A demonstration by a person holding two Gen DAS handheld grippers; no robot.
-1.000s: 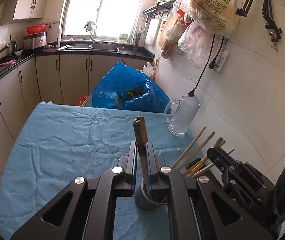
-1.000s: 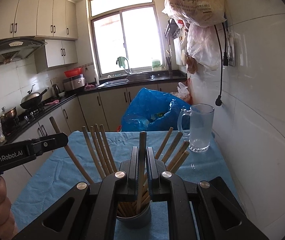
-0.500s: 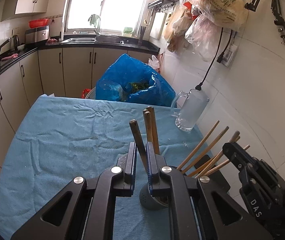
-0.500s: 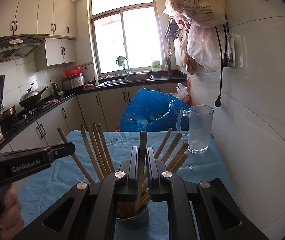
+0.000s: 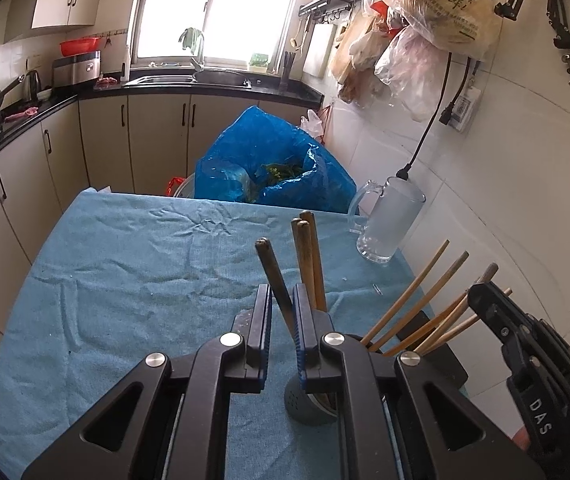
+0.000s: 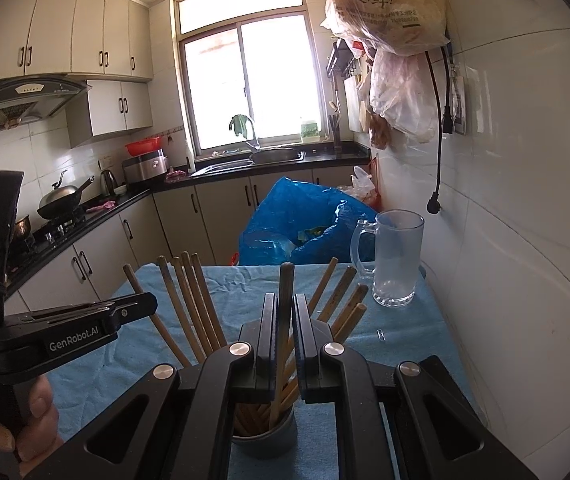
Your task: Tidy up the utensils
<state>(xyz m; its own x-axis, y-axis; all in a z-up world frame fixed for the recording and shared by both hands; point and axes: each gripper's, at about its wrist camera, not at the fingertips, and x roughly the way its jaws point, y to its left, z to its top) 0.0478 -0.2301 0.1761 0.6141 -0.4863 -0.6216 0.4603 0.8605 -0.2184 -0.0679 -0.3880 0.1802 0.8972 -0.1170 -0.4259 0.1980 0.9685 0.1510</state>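
Blue-cloth-covered worktop bare of loose utensils, small grey metal holder near its near right edge already bristling with wooden chopsticks, left claw and right claw each clamped on one chopstick, release pending.

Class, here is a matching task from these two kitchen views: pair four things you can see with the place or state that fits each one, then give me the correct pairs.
Things:
1. frosted glass mug with a handle
2. crinkled blue plastic bag
3. grey round utensil holder
4. dark wooden chopstick

Places or states:
A. pinched between the right tongs
B. beyond the table's far edge
C. filled with wooden chopsticks
D. upright on the blue cloth near the white wall

Pairs: 1-D, 2-B, 3-C, 4-A
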